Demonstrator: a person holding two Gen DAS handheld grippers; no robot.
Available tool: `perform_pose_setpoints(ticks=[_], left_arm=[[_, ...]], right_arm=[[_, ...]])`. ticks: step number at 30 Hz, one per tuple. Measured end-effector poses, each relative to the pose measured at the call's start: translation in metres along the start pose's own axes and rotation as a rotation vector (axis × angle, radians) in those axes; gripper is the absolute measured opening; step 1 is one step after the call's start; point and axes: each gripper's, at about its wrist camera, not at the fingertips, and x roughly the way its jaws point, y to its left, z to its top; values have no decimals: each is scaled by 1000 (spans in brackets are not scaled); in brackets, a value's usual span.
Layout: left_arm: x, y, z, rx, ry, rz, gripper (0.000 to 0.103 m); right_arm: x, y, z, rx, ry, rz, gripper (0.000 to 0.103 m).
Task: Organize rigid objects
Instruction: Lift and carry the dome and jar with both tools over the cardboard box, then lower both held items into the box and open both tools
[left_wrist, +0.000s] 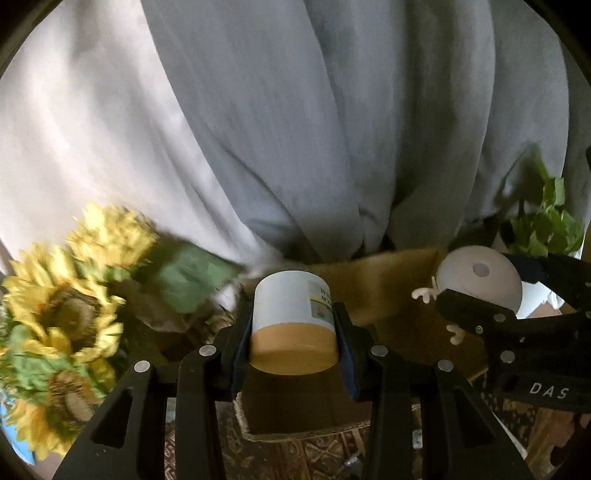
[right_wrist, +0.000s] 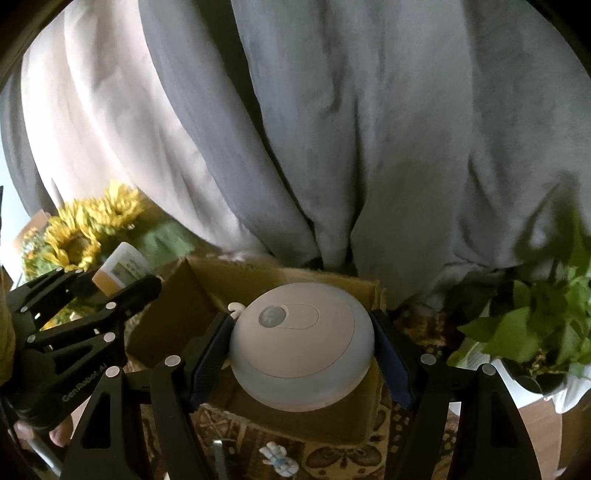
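My left gripper is shut on a white jar with a tan lid, held above an open cardboard box. My right gripper is shut on a round white dome-shaped device with a small sensor on top, also held over the box. In the left wrist view the right gripper and the dome device are at the right. In the right wrist view the left gripper with the jar is at the left.
Yellow sunflowers stand left of the box, and they also show in the right wrist view. A green leafy plant in a white pot is on the right. Grey curtains hang behind. A small white figurine lies on the patterned cloth near the box.
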Motion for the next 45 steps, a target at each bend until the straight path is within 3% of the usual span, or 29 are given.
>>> perform_pose_setpoints(ticks=[6,7,10,14,22,32,36,45], left_arm=[[35,-2,-3,2,158,-60,40],[38,-2,-3,0,164,-67,42],[39,-2,-5,3,158,-45,66],[31,1,-5,2,131,-8,66],[-19,8,-12,-9,-11,78,73],[-98,1,-36,-3,-211,170,88],[-123,2,-49,-26,-248,173,96],[-161,-6,-87,-22,-319,233,102]], right_arm=[[27,-3,2,-15,106,11,75],[32,-3,1,-15,129,17,75],[41,-3,-2,-17,174,21,76],[41,-7,-4,3,160,-1,77],[-5,-1,0,-3,-3,-112,78],[-74,12,-14,12,-177,-146,84],[-99,19,-24,8,-230,-149,86],[-138,42,-57,-15,-308,-173,91]])
